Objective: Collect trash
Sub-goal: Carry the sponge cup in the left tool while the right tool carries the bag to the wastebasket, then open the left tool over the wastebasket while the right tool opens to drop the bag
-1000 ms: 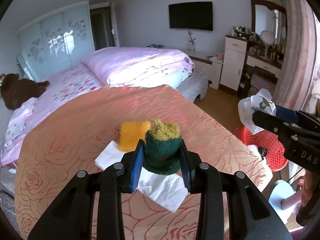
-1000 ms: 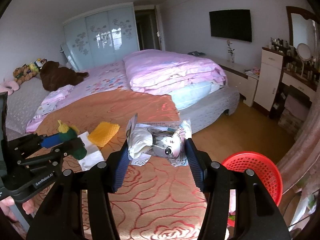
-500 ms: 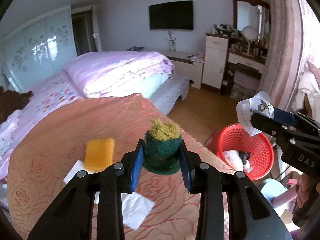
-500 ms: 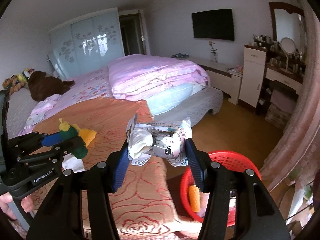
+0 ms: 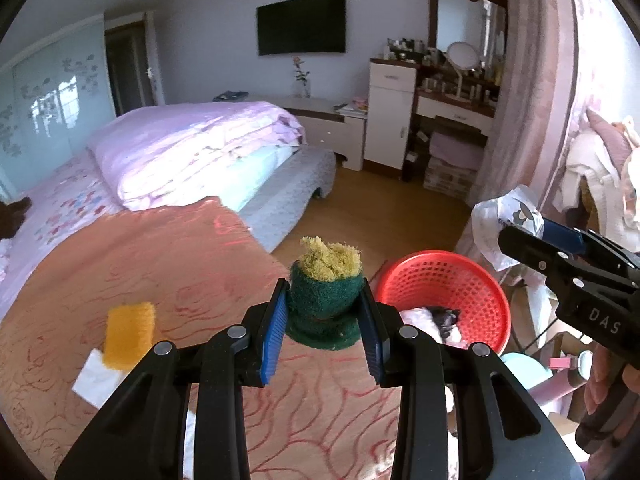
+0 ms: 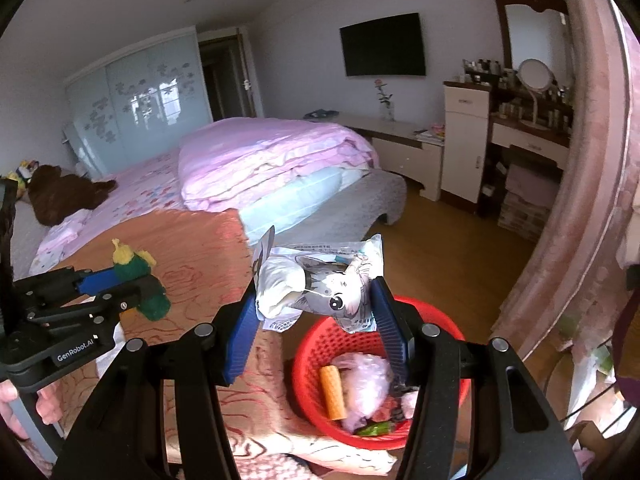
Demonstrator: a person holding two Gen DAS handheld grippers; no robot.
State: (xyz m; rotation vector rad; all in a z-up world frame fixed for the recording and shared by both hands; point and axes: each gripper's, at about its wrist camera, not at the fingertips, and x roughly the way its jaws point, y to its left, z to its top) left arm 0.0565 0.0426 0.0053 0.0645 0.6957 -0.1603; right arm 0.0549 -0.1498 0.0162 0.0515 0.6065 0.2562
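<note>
My left gripper (image 5: 324, 312) is shut on a green and yellow scouring sponge (image 5: 326, 288) and holds it above the orange bedspread (image 5: 140, 264) near its right edge. My right gripper (image 6: 316, 304) is shut on a white cat-print wrapper (image 6: 320, 280) and holds it above the red basket (image 6: 316, 344). The basket (image 5: 472, 292) stands on the floor beside the bed and holds several pieces of trash. In the left wrist view the right gripper (image 5: 532, 240) with the wrapper (image 5: 504, 220) is at the right. The left gripper (image 6: 132, 284) shows at the left of the right wrist view.
An orange sponge (image 5: 128, 330) lies on a white tissue (image 5: 94, 378) on the bedspread at the left. A folded pink quilt (image 5: 192, 152) lies farther back. A dresser (image 5: 452, 120) and a pink curtain (image 5: 532, 80) stand at the right, beyond the wooden floor (image 5: 380, 208).
Both grippers have swung right toward the red basket with their loads. The orange sponge and tissue have slid to the left of the left wrist view. The basket now lies under the right gripper.
</note>
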